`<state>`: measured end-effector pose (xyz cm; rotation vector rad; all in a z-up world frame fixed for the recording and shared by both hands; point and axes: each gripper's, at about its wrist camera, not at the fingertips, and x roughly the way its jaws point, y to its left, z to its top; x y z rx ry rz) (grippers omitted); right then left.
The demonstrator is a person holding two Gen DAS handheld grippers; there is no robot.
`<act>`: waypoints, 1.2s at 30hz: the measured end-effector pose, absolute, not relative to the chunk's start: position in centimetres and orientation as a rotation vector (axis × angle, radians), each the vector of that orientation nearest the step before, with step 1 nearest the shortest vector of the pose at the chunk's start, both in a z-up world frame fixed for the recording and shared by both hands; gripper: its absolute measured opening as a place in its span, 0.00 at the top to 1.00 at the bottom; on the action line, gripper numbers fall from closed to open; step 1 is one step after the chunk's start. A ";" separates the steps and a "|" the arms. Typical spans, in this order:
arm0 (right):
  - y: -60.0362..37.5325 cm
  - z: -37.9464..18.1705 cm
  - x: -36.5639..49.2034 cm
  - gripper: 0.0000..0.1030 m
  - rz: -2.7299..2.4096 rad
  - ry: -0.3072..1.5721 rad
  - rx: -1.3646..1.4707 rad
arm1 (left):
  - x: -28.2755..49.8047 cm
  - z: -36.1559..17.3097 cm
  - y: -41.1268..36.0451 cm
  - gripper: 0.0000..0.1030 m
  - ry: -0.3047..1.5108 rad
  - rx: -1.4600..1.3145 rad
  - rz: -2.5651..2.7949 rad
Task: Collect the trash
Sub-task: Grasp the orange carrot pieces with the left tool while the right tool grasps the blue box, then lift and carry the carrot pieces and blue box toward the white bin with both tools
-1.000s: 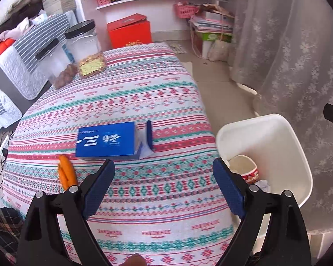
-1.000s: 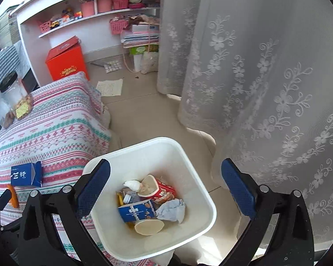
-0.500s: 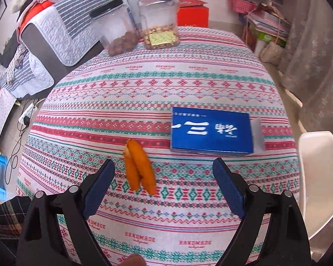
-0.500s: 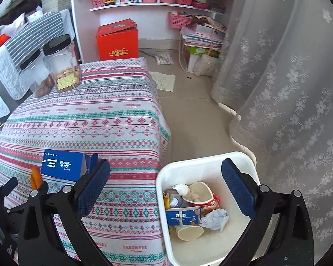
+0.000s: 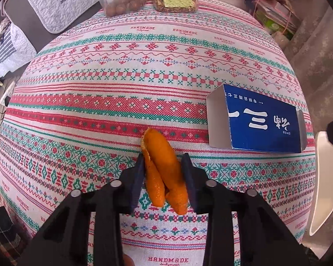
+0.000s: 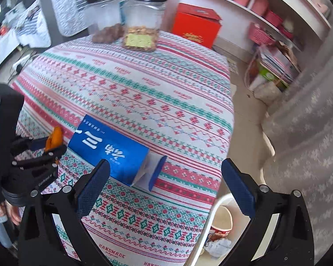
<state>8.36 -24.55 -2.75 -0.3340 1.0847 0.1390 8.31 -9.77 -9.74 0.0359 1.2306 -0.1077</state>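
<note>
An orange peel (image 5: 164,173) lies on the patterned tablecloth (image 5: 144,66). My left gripper (image 5: 163,156) points down at it, its jaws closing, with the blue pads against both sides of the peel. In the right wrist view that left gripper (image 6: 44,148) and the peel (image 6: 55,138) show at the far left. An opened blue carton (image 5: 262,122) lies flat to the right of the peel. My right gripper (image 6: 165,163) hangs open over the table's near right corner, with the blue carton (image 6: 108,148) just beyond its left finger and nothing between the pads.
A white bin (image 6: 217,201) stands on the floor by the table's right edge, holding a paper cup (image 6: 222,219) and crumpled paper. Two clear jars (image 6: 144,17) stand at the table's far end. A red box (image 6: 197,26), shelves and a lace curtain (image 6: 310,133) lie beyond.
My left gripper swung from the bin side over the table, came down on the orange peel and closed around it. My right gripper moved from above the bin toward the blue carton, still open.
</note>
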 end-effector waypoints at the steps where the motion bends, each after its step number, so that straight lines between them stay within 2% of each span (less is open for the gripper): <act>1: -23.7 -3.2 8.5 0.07 0.177 1.098 -0.356 | 8.4 -9.6 -9.4 0.75 1.238 0.023 -0.123; 3: -22.1 -3.9 8.6 0.07 0.248 1.118 -0.401 | 8.7 -9.3 -8.4 0.79 1.255 -0.007 -0.135; 10: -17.3 -5.7 9.2 0.07 0.402 1.139 -0.577 | 10.0 -5.4 -3.6 0.79 1.213 -0.069 -0.088; 15: -16.8 -7.7 10.3 0.07 0.407 1.201 -0.643 | 10.7 -1.2 -1.5 0.79 1.131 0.023 -0.090; 16: -16.9 -8.1 10.6 0.09 0.403 1.218 -0.636 | 11.1 -0.6 -0.9 0.79 1.115 0.041 -0.093; 18: -17.1 -8.9 11.2 0.27 0.396 1.257 -0.617 | 11.6 0.3 0.1 0.79 1.084 0.049 -0.095; 19: -17.1 -9.1 11.3 0.31 0.410 1.270 -0.588 | 11.9 0.4 0.6 0.79 1.071 0.039 -0.093; 21: -16.7 -8.8 11.6 0.45 0.432 1.274 -0.540 | 12.2 0.2 1.7 0.79 1.057 -0.001 -0.096; 25: -15.6 -8.4 12.5 0.48 0.409 1.268 -0.459 | 13.4 -1.2 3.3 0.79 1.107 -0.085 -0.088; 28: -14.7 -7.9 13.4 0.49 0.393 1.255 -0.373 | 13.9 -0.5 3.9 0.79 1.079 -0.124 -0.083; 36: -14.0 -3.1 15.3 0.49 0.356 1.072 -0.053 | 14.5 0.0 5.2 0.79 1.035 -0.160 -0.040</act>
